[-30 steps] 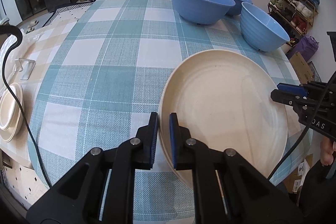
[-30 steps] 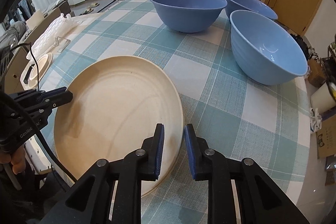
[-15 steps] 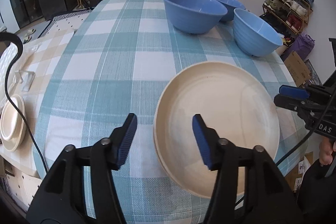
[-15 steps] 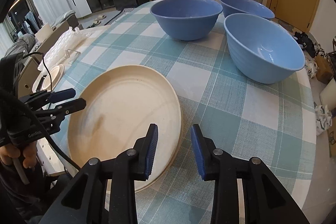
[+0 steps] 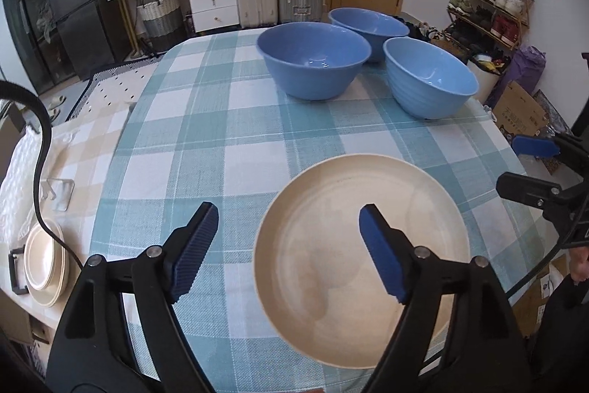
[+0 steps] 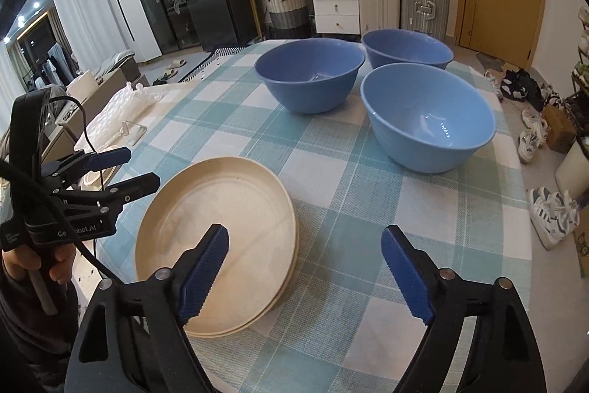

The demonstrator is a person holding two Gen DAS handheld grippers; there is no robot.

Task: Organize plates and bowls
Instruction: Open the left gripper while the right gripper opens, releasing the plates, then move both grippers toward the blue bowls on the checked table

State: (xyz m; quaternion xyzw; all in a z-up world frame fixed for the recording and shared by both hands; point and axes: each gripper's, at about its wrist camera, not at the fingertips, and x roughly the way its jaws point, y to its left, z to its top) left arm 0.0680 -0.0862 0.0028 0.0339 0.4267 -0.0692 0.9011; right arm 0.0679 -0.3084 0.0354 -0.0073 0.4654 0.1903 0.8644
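Plates (image 6: 221,238) stacked at table's (image 5: 228,142) near edge; both grippers (image 5: 287,245) (image 6: 305,267) opening, empty. I lift clear, avoid clipping rim.

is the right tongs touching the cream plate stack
Apart. In the right wrist view the right tongs are opening above the cream plate stack, with neither pad pressing its rim.

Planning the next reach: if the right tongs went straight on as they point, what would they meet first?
Probably the bare checked tablecloth, right of the stacked cream plates; the opening right tongs hold nothing.
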